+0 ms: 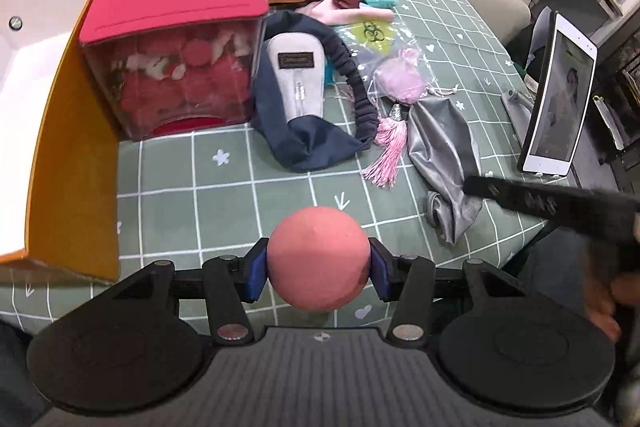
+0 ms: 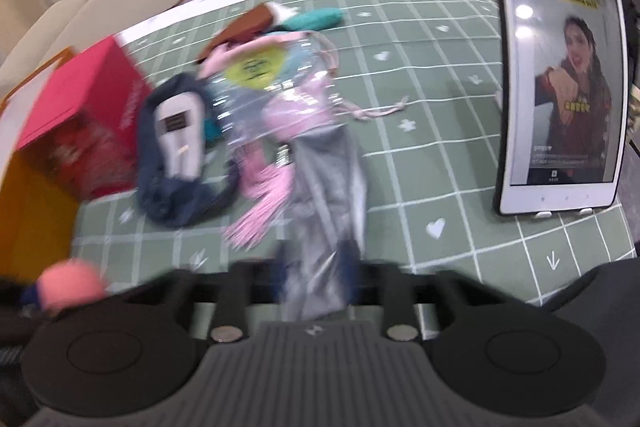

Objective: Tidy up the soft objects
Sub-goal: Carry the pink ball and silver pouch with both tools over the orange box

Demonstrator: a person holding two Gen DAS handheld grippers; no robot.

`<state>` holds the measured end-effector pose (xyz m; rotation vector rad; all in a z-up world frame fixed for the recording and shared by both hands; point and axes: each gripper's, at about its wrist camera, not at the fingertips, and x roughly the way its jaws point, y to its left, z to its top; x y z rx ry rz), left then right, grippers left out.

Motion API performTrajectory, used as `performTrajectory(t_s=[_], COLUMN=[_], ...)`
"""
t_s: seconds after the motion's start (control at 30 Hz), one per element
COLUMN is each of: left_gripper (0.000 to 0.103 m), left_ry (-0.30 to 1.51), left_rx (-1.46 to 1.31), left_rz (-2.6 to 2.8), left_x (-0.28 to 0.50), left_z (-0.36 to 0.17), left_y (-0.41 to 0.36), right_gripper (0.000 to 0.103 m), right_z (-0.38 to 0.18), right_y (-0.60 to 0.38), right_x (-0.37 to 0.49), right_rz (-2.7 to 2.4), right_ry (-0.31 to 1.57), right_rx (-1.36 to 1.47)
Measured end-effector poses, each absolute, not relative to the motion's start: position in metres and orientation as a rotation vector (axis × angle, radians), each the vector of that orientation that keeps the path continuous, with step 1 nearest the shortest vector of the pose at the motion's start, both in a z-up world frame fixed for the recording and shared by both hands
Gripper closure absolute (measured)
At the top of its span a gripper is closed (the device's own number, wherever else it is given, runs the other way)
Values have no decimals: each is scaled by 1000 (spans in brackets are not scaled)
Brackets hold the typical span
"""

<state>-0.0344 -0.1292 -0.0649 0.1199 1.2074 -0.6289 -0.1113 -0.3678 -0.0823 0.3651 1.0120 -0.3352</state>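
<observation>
Between left fingers [image 1: 318, 265], round matte pink ball [image 1: 318, 259] pinched, right fingers [image 2: 316, 281] spread around grey cloth [image 2: 324, 187].

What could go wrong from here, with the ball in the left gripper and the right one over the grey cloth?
1. The pink ball is pinched only at its sides by the left gripper; being round and soft, it might squirt out.
2. The right gripper straddles the grey satin pouch; the blur hides any contact. The slick fabric could slip or drag the pink tassel along.
3. The propped tablet stands close by; a wide swing might topple it.
</observation>
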Motion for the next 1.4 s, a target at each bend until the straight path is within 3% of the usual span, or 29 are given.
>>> performTrajectory(t_s=[0.17,0.4,0.6,0.63,1.4], left_gripper=[46,45,45,45,45], left_ry=[1219,1226,1231,1228,1196], left_rx=[123,129,127,129,112], left_rz=[-638,-637,-626,-626,-592], left_x=[-34,-34,-33,-33,-33], left_z=[-67,-70,-72,-71,-63], left_y=[-129,-130,-129,-129,-118], right_gripper=[51,54,90,101,103], right_z=[-108,-125,-126,-126,-44], right_y=[-375,-372,-365,-365,-339], right_x=[-86,-70,-70,-71,-118], right_rz=[-382,-387,-406,-417,-315], right_ry=[1056,1075,1061,1059,882], right_rx=[339,275,191,184,290])
